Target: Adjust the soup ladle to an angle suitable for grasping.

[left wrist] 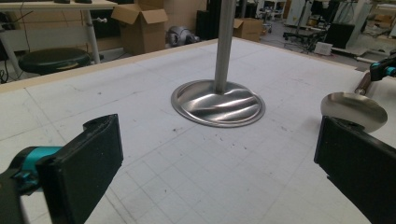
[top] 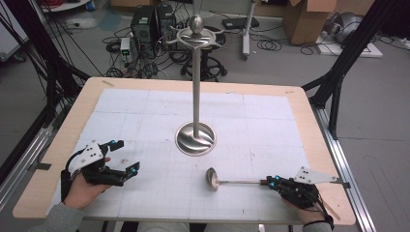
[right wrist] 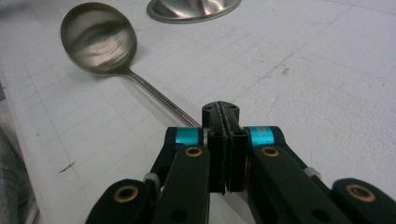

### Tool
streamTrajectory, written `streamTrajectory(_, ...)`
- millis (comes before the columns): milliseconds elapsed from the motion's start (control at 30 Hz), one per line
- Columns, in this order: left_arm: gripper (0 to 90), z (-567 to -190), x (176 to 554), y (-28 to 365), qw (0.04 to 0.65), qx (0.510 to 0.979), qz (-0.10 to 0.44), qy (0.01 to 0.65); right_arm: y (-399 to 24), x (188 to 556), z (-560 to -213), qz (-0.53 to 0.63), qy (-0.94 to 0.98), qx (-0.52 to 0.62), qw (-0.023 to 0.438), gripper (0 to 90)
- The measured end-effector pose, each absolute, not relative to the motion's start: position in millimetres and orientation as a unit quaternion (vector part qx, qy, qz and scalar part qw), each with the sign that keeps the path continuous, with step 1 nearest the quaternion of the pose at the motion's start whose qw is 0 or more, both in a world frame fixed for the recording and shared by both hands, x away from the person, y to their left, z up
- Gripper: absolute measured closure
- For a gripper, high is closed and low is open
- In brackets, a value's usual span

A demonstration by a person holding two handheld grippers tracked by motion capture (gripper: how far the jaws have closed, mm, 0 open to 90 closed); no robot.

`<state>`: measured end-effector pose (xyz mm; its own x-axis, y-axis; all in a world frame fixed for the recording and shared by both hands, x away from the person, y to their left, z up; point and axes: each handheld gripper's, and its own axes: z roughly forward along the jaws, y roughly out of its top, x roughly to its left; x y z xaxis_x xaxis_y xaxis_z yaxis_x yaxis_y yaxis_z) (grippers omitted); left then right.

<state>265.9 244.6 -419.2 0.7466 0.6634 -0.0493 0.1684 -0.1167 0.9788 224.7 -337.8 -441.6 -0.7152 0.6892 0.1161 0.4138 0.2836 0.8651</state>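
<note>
A: Start nearest the person. What is each hand doing?

B: The right gripper [top: 269, 182] sits at the near right of the table [top: 309, 145], with its jaws pressed fully together. In the right gripper view the ladle's thin handle runs in under the closed pads, so they look clamped on its end, though the contact itself is hidden. The left gripper [top: 124, 155] rests at the near left, jaws spread wide with nothing between them.

A: And the ladle?

B: The ladle [top: 227, 181] lies flat on the white gridded mat [top: 145, 116], near the front edge and right of centre. Its long axis runs almost straight across the table, left to right. The bowl is the left end, pointing toward the left gripper, open side up; the handle end points right, into the right gripper.

A: Farther back?

B: Just behind the ladle's bowl stands the stand [top: 196, 137]: a round steel base mid-table, an upright pole, and a hooked ring with a knob on top.

A: Counts?

B: One ladle, one stand, two grippers.
</note>
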Motion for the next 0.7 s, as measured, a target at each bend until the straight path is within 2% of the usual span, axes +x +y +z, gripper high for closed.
streamTrajectory(700, 1.7, -420.2, 266.0, 243.4, 0.593, 0.721, 0.205, 0.294, -338.6, 222.0, -448.0, 0.462, 0.800, 0.364, 0.117, 90.0)
